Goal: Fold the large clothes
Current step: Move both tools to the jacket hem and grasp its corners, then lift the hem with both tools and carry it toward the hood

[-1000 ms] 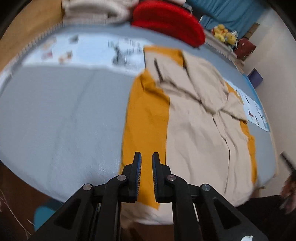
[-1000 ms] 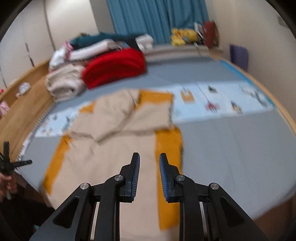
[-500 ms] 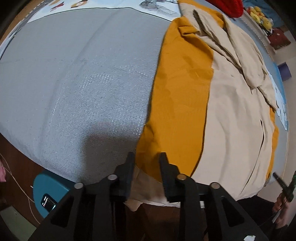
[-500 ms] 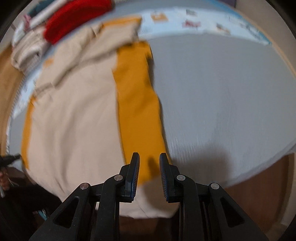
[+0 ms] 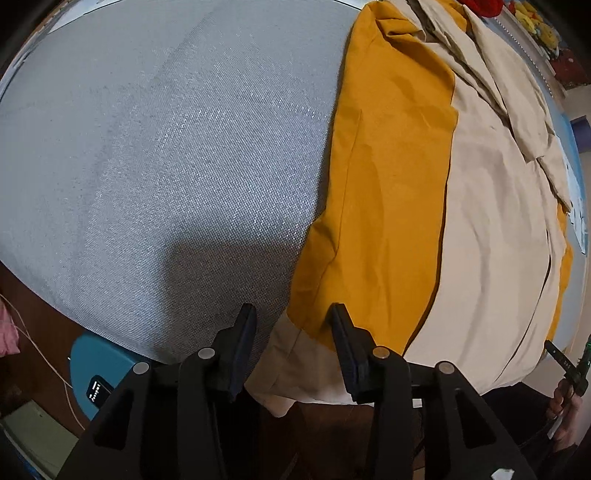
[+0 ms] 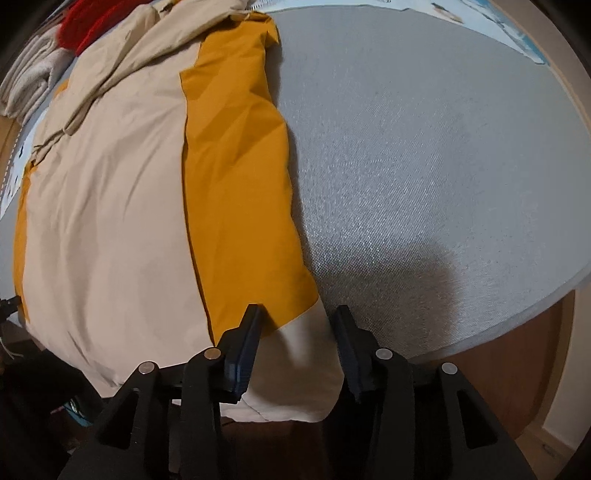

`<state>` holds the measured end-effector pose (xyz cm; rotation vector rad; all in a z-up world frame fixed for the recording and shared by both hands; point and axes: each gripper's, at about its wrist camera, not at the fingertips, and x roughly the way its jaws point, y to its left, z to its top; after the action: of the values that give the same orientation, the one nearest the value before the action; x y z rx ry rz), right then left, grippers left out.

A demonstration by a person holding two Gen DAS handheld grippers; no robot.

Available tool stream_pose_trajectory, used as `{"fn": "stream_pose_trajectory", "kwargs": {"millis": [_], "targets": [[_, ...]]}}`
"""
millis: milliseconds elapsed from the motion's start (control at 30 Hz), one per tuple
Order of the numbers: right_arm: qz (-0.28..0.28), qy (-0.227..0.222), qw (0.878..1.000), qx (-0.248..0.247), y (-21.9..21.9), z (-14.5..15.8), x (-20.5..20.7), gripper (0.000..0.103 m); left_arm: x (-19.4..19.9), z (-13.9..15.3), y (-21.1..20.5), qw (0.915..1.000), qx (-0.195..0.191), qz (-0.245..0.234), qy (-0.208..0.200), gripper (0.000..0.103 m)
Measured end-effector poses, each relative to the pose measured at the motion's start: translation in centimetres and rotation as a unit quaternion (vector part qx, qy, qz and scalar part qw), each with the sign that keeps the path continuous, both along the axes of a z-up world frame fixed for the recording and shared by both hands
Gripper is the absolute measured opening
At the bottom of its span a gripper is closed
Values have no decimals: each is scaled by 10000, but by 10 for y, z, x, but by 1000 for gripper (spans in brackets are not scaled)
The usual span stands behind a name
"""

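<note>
A large beige garment [image 5: 491, 206] with mustard-orange side panels [image 5: 380, 177] lies spread flat on the grey bed cover [image 5: 166, 147]. Its near hem hangs over the bed's front edge. My left gripper [image 5: 293, 325] points down over the garment's near left corner. Its jaws are opening, with the beige hem and orange panel edge between the fingers and no pad pressing. My right gripper [image 6: 297, 321] points down over the near right corner of the garment [image 6: 110, 206]. Its jaws are opening around the beige hem [image 6: 295, 362], not gripping it.
A red blanket [image 6: 85, 22] and folded towels [image 6: 29, 74] lie at the bed's far side. A teal device with a small display [image 5: 99, 380] sits below the bed edge. A hand with the other gripper [image 5: 569, 369] shows at the right. Wooden floor [image 6: 517, 369] lies below.
Both grippers have dropped toward the bed's near edge and tipped from facing across the room to facing down. Both pairs of jaws have widened over the garment's near corners.
</note>
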<state>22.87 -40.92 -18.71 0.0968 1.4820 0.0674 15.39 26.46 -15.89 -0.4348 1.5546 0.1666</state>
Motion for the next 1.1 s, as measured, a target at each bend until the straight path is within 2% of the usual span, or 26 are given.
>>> {"fn": "stream_pose_trajectory", "kwargs": {"millis": [267, 433, 533, 567, 767, 900, 967, 1100], "targets": [[74, 29, 10000, -37, 1, -2, 4, 43, 7, -4, -16, 9994, 216, -266, 13, 38], [198, 14, 9998, -34, 9, -2, 9, 42, 11, -3, -39, 9974, 366, -617, -27, 23], [270, -12, 9996, 16, 15, 3, 7, 25, 10, 0, -48, 9967, 390, -707, -46, 17], [261, -27, 9996, 90, 14, 5, 6, 17, 9, 0, -50, 9967, 379, -717, -55, 17], [130, 23, 9997, 203, 14, 8, 7, 18, 8, 0, -44, 9967, 364, -725, -8, 19], [275, 7, 9996, 49, 20, 7, 5, 20, 11, 2, -54, 9952, 481, -849, -19, 19], [317, -16, 9995, 7, 23, 9, 4, 19, 11, 4, -59, 9949, 481, -886, -43, 14], [346, -118, 9993, 72, 23, 16, 5, 12, 10, 9, -65, 9939, 518, -962, -155, 8]]}}
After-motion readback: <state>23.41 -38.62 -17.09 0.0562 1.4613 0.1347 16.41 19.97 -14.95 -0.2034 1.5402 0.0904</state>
